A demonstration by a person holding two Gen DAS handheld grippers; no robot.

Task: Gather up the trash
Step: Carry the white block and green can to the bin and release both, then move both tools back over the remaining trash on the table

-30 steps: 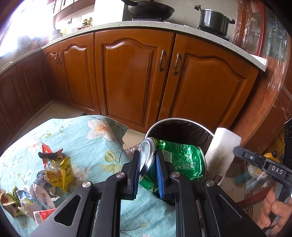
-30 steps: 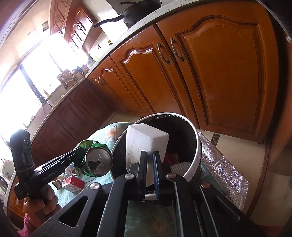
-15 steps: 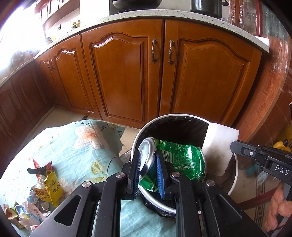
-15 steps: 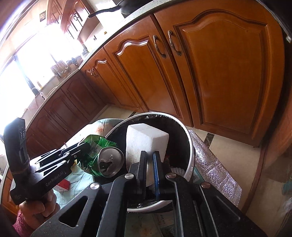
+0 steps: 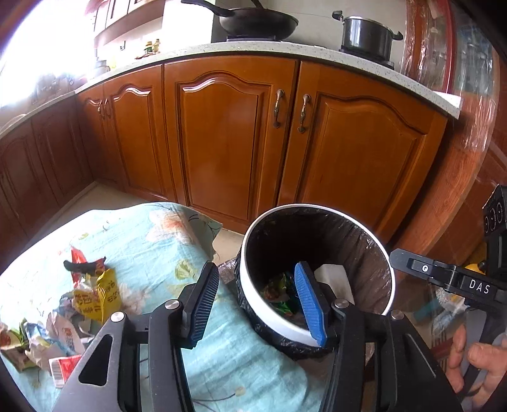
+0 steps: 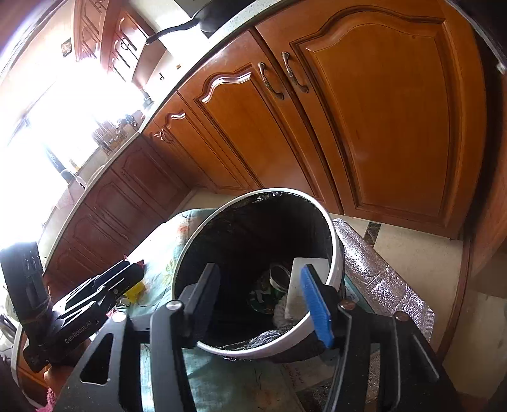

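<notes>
A white-rimmed trash bin (image 5: 388,263) with a black liner stands beside the table; it also shows in the right wrist view (image 6: 332,234). Inside lie the crushed green can (image 6: 269,290), a white foam block (image 6: 301,285) and green wrappers (image 5: 279,294). My left gripper (image 5: 256,301) is open and empty over the bin's near rim. My right gripper (image 6: 263,301) is open and empty above the bin. A heap of crumpled wrappers (image 5: 73,310) lies on the floral tablecloth (image 5: 152,247) at left.
Wooden cabinets (image 5: 234,139) stand behind the bin under a counter with a pan (image 5: 256,22) and a pot (image 5: 367,35). A silver foil mat (image 6: 386,285) lies right of the bin. My right gripper's body (image 5: 450,279) shows in the left wrist view, and my left gripper's body (image 6: 79,317) in the right wrist view.
Both grippers have opened. The green can left my left gripper and the white foam block left my right gripper; both now lie inside the bin.
</notes>
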